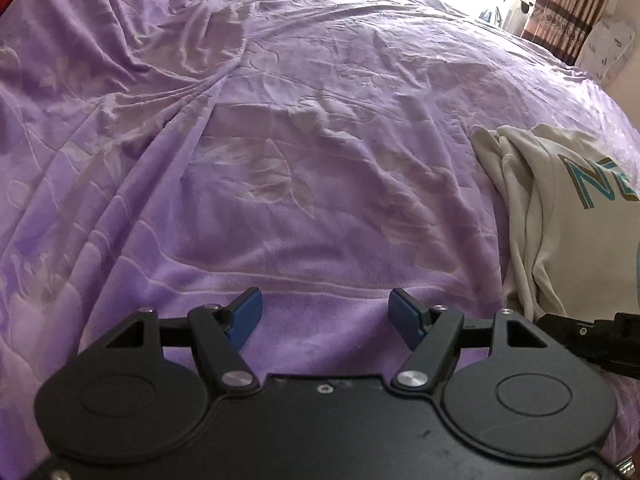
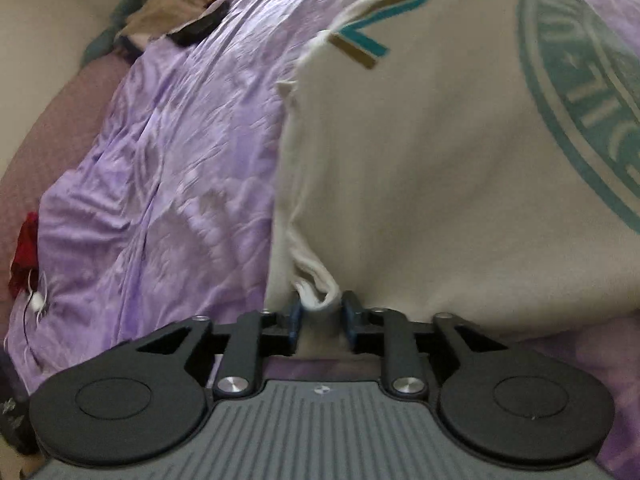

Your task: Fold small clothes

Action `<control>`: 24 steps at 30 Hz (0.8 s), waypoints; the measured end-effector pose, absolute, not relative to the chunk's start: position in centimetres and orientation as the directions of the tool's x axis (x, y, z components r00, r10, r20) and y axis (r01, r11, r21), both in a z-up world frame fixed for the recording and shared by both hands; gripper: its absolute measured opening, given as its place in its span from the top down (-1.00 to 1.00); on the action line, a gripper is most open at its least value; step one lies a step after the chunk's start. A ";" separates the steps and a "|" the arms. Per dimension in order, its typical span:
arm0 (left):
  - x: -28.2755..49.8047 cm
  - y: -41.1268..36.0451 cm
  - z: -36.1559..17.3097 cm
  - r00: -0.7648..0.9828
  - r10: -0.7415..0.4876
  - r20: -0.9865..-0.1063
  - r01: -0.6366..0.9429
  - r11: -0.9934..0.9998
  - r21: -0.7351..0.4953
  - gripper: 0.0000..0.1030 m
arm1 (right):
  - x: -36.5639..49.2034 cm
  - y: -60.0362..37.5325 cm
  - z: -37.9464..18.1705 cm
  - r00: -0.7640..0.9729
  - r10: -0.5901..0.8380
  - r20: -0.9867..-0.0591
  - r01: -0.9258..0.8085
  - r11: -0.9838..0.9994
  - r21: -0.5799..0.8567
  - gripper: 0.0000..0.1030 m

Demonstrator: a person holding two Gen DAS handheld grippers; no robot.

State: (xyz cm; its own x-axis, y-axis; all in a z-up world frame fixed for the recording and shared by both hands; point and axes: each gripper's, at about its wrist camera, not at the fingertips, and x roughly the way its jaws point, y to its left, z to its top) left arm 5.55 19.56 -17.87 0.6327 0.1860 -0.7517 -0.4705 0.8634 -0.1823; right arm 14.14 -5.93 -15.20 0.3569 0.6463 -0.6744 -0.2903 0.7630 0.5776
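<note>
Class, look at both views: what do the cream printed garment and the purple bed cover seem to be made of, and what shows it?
Cream printed garment: probably soft matte cotton knit; it drapes in limp folds, with flat teal lettering printed on.
Purple bed cover: likely a plush, velvety fabric; faint sheen, fuzzy nap, embossed leaf pattern and soft wrinkles.

Your left gripper points down at the bedcover, jaws wide apart and empty. Your right gripper has its jaws partly apart, loose around a fold.
</note>
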 end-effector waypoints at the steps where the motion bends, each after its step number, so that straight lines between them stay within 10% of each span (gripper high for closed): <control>1: 5.4 19.7 -17.9 0.632 0.185 -0.753 -0.471 0.863 -0.182 -0.39 | 13.9 -5.8 -14.8 0.360 0.643 -0.676 -0.305 0.766 0.566 0.31; 4: 5.4 19.8 -18.0 0.631 0.187 -0.753 -0.473 0.862 -0.183 -0.39 | 13.1 -3.3 -14.8 0.384 0.602 -0.700 -0.371 0.795 0.480 0.37; 6: 5.3 19.8 -17.9 0.636 0.184 -0.750 -0.469 0.863 -0.186 -0.39 | 12.7 -1.1 -15.0 0.399 0.564 -0.723 -0.420 0.814 0.402 0.79; 24: 5.3 19.9 -18.0 0.641 0.169 -0.749 -0.459 0.867 -0.197 -0.39 | 10.6 3.2 -14.7 0.435 0.466 -0.771 -0.518 0.829 0.209 0.68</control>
State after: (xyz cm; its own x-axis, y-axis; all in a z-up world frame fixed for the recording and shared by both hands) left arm 5.28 19.93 -18.05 0.6406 0.1687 -0.7491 -0.4585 0.8666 -0.1969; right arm 10.57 3.19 -14.66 0.4349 0.4661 -0.7705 -0.5185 0.8292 0.2089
